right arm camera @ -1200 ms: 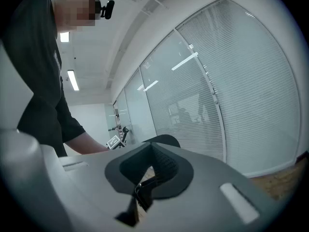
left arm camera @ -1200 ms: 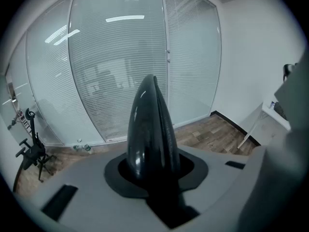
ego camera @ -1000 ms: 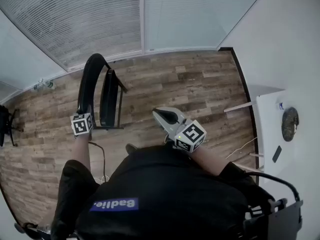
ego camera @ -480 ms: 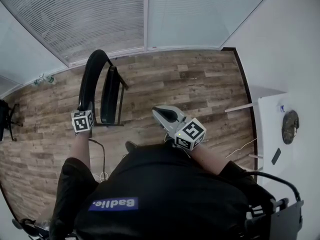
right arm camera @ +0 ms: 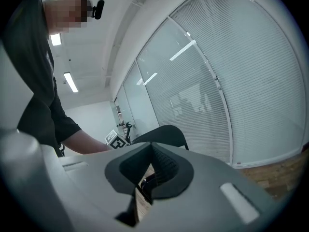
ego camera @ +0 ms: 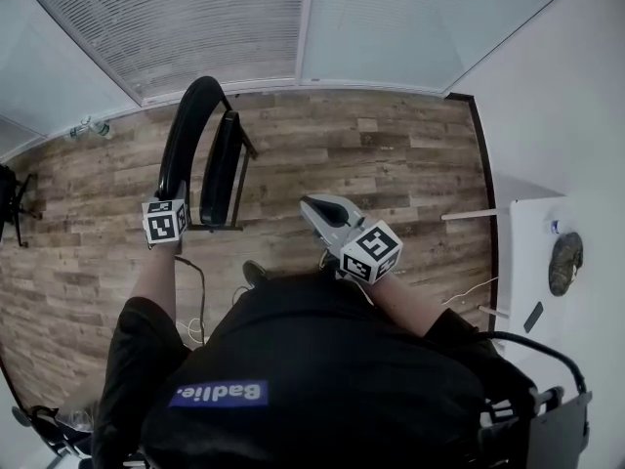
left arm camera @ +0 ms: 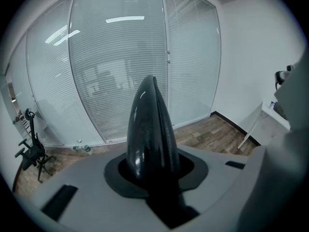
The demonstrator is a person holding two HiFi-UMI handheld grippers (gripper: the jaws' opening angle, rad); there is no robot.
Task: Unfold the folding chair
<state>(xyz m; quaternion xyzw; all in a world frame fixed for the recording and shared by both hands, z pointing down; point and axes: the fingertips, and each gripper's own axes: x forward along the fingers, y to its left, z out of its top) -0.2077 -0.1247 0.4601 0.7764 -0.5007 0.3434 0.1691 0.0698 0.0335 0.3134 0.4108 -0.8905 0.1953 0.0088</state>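
The black folding chair (ego camera: 223, 169) stands folded on the wood floor, its seat panel upright beside the curved backrest (ego camera: 181, 135). My left gripper (ego camera: 169, 201) is shut on the backrest's top edge; in the left gripper view the glossy black backrest (left arm camera: 149, 124) fills the gap between the jaws of this gripper (left arm camera: 152, 170). My right gripper (ego camera: 314, 209) hovers to the right of the chair, shut and holding nothing. In the right gripper view its closed jaws (right arm camera: 150, 170) point toward the backrest (right arm camera: 164, 132), with the left gripper's marker cube (right arm camera: 115, 140) beside it.
Glass partitions with blinds (ego camera: 225, 18) run behind the chair. A white table (ego camera: 527, 252) with a dark round object (ego camera: 564, 262) stands at the right. A cable (ego camera: 200, 296) lies on the floor by my feet. A small black stand (ego camera: 10, 208) is at the far left.
The head view has tilted, so the chair sits higher in the picture. The left gripper keeps its hold on the backrest. The right gripper has shifted slightly, still shut.
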